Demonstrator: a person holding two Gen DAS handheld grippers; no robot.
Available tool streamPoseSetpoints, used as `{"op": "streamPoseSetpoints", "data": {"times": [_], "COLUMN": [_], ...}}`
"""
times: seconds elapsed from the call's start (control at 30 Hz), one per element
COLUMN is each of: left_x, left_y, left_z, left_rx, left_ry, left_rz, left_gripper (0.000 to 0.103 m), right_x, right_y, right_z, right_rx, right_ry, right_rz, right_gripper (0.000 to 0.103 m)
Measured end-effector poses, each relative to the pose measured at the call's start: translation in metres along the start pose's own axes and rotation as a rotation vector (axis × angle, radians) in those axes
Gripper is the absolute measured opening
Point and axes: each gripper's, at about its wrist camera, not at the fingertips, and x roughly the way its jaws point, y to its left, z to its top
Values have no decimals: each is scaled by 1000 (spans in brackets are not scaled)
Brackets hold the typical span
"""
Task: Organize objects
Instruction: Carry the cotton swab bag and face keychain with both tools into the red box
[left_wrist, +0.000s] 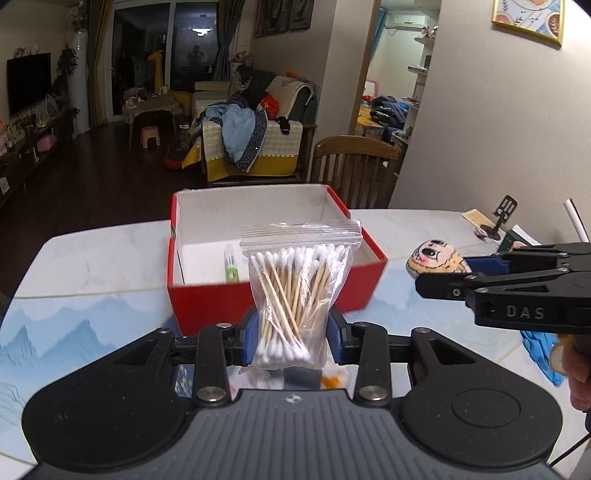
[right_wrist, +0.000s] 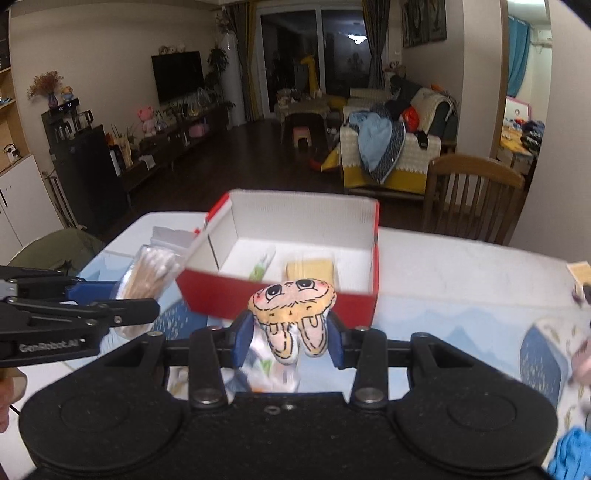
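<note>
My left gripper (left_wrist: 291, 334) is shut on a clear zip bag of cotton swabs (left_wrist: 295, 291), held upright above the table just in front of the red box (left_wrist: 229, 306). The box is open, white inside, with a green tube (left_wrist: 231, 266) lying in it. My right gripper (right_wrist: 290, 336) is shut on a small plush toy with a drawn face (right_wrist: 293, 314), also lifted before the red box (right_wrist: 347, 302). A green tube (right_wrist: 263, 267) and a yellow pad (right_wrist: 311, 271) lie inside the box. Each gripper shows from the side in the other's view, the plush toy (left_wrist: 436, 260) and the swab bag (right_wrist: 147, 271) with them.
The white table (left_wrist: 92, 258) carries a blue mountain-print mat (left_wrist: 74, 332). Blue cloth (left_wrist: 543, 350) lies at the right, near a phone stand (left_wrist: 498, 221) and papers. A wooden chair (left_wrist: 354, 170) stands behind the table. Loose packets lie on the table under the grippers.
</note>
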Motion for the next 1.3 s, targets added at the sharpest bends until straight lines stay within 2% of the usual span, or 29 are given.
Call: {"op": "streamPoseSetpoints", "data": {"times": [0.27, 0.43, 0.83, 1.1, 1.3], "left_x": [34, 58, 110, 157, 189], "left_y": [8, 14, 23, 34, 37], "left_z": [28, 42, 74, 87, 84], "left_rx": [14, 9, 75, 79, 103], "left_ry": [29, 54, 66, 145, 212], "left_rz": [39, 73, 154, 190, 200], "left_gripper": [36, 36, 36, 36, 36], "right_x": [30, 58, 118, 158, 185], "right_y": [0, -7, -16, -16, -16], "right_z": [25, 36, 54, 60, 53], "right_rx": [-57, -61, -110, -113, -111], "right_ry": [-19, 10, 61, 124, 183], "right_rz": [-18, -29, -50, -54, -49], "right_gripper": [41, 41, 41, 41, 41]}}
